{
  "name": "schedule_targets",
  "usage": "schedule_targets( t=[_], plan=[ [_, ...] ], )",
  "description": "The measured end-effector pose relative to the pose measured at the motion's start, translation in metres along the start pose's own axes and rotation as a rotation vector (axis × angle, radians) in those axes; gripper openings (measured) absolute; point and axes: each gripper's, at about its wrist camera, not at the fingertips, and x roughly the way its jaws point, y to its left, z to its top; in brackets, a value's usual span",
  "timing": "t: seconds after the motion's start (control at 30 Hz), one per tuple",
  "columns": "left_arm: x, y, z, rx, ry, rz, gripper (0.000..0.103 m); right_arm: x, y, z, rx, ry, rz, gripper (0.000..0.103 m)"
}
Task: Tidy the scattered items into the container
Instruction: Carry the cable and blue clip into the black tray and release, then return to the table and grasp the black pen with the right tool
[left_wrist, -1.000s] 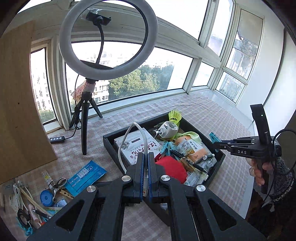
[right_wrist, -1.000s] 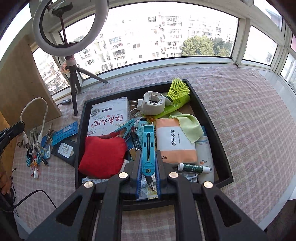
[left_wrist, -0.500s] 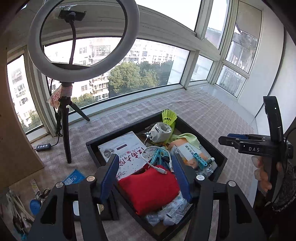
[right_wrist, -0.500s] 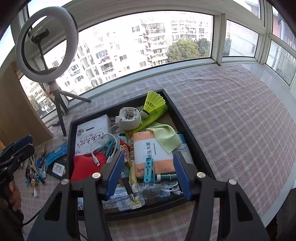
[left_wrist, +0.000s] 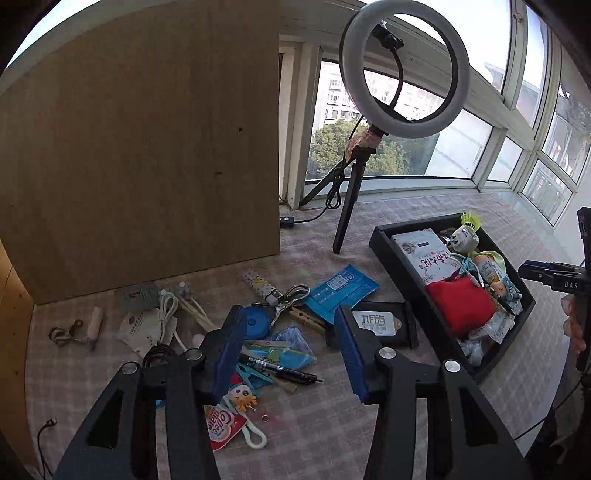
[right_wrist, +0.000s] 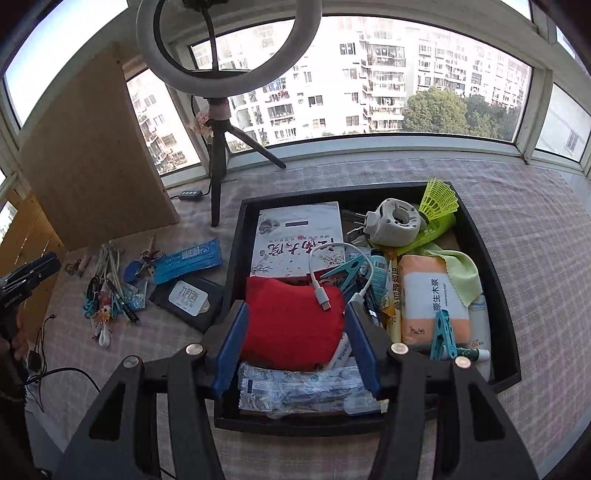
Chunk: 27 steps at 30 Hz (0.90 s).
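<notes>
Black and rectangular, the tray (right_wrist: 491, 258) sits on the checked cloth with its long axis running away from the right wrist camera toward the window; in the left wrist view it lies to the right, slanting from near right to far left. It is packed: a red pouch (right_wrist: 291, 325) at the near end, a white cable (right_wrist: 332, 273) draped over the pouch and the booklet (right_wrist: 295, 236) behind it, a teal clothespin (right_wrist: 443, 334) resting on the orange tissue pack (right_wrist: 432, 295). The right gripper (right_wrist: 295, 339) hangs over the pouch with its blue fingers spread wide and nothing between them. The left gripper (left_wrist: 291, 354) is likewise spread and empty, above the loose clutter left of the tray, where a black pen (left_wrist: 280, 369) lies crosswise, tip pointing right. Half a second earlier the left gripper looked down on the tray; it has since swung left to the scattered pile, while the cable and clothespin, pinched a second ago, now rest in the tray.
</notes>
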Motion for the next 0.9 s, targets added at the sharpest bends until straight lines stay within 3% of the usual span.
schedule_targets(
  t=[0.13, 0.27, 0.4, 0.7, 0.9],
  plan=[
    [-0.013, 0.046, -0.035, -0.070, 0.044, 0.086, 0.046, 0.028, 0.063, -0.001, -0.136, 0.061, 0.084, 0.048],
    [-0.010, 0.071, -0.075, -0.137, 0.099, 0.104, 0.043, 0.060, 0.122, -0.008, -0.251, 0.138, 0.159, 0.034],
    [0.005, 0.075, -0.100, -0.168, 0.143, 0.095, 0.040, 0.085, 0.172, -0.016, -0.361, 0.186, 0.193, 0.034],
    [0.054, 0.074, -0.110, -0.189, 0.213, 0.064, 0.038, 0.135, 0.244, -0.010, -0.526, 0.240, 0.239, 0.028],
    [0.071, 0.072, -0.112, -0.201, 0.240, 0.059, 0.031, 0.170, 0.272, -0.013, -0.614, 0.286, 0.228, 0.027]
  ],
)
